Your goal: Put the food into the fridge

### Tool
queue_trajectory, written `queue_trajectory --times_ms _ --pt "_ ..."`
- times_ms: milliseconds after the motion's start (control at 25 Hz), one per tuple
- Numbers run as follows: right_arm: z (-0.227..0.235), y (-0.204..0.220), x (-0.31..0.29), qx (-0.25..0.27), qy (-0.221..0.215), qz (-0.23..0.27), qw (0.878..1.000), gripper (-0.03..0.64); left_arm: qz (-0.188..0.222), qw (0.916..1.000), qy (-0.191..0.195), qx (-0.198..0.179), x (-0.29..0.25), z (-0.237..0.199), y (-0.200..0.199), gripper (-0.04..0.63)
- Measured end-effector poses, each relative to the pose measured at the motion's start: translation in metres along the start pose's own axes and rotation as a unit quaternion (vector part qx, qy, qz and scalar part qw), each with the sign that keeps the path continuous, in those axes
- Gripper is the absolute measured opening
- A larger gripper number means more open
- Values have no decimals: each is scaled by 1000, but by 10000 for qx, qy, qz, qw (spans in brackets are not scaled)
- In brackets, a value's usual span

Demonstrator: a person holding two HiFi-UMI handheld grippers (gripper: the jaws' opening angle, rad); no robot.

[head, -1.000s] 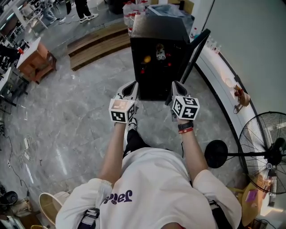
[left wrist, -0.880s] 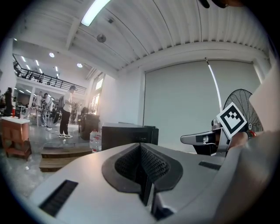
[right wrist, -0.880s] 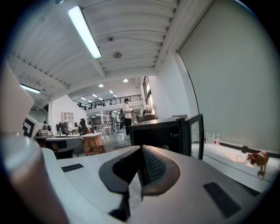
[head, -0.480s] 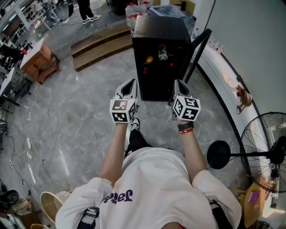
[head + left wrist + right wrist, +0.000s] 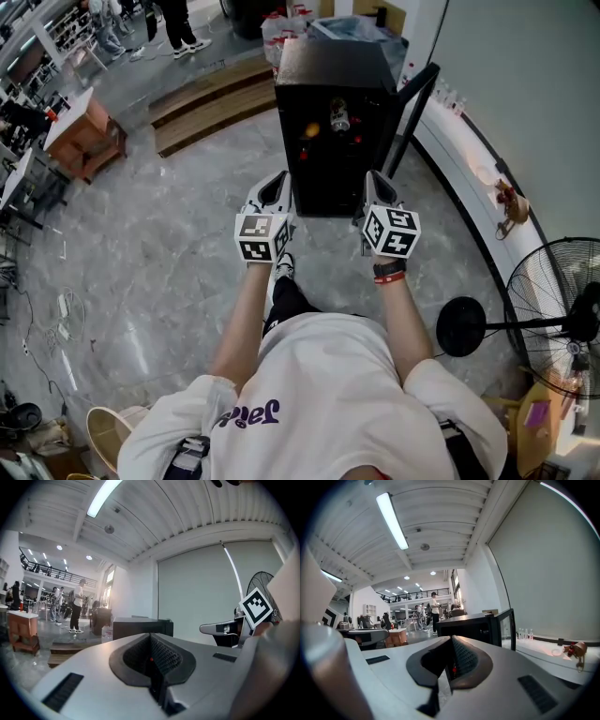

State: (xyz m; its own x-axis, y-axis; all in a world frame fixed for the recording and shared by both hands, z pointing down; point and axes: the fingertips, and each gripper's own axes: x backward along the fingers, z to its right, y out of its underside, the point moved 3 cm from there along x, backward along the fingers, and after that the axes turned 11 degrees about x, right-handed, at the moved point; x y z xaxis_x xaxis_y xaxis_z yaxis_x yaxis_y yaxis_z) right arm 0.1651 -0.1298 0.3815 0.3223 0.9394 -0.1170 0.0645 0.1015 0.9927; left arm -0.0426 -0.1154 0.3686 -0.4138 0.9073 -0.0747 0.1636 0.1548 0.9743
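A small black fridge [image 5: 333,94] stands on the floor ahead with its door [image 5: 412,108] swung open to the right. Inside it I see an orange fruit [image 5: 310,127], a can or bottle [image 5: 338,116] and small red items [image 5: 302,148]. My left gripper [image 5: 278,183] and right gripper [image 5: 372,180] are held side by side just in front of the fridge opening, pointing level at it. Both are shut with nothing between the pads, as the left gripper view [image 5: 151,656] and the right gripper view [image 5: 451,660] show. The fridge [image 5: 468,625] shows beyond the right jaws.
A standing fan [image 5: 562,309] is at the right, beside a curved white ledge [image 5: 469,159] with a brown object [image 5: 506,202]. Wooden steps [image 5: 211,98] and a wooden table [image 5: 84,136] lie to the left. People stand at the back [image 5: 75,606]. Grey stone floor surrounds me.
Both grippers stay in front of the fridge, jaws shut; only the view has shifted slightly.
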Motion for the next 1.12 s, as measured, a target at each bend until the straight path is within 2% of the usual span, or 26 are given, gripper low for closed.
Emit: queue_trajectory --times_ms 1120 --pt "5 6 10 71 75 -57 9999 14 0 10000 78 -20 2 9 2 17"
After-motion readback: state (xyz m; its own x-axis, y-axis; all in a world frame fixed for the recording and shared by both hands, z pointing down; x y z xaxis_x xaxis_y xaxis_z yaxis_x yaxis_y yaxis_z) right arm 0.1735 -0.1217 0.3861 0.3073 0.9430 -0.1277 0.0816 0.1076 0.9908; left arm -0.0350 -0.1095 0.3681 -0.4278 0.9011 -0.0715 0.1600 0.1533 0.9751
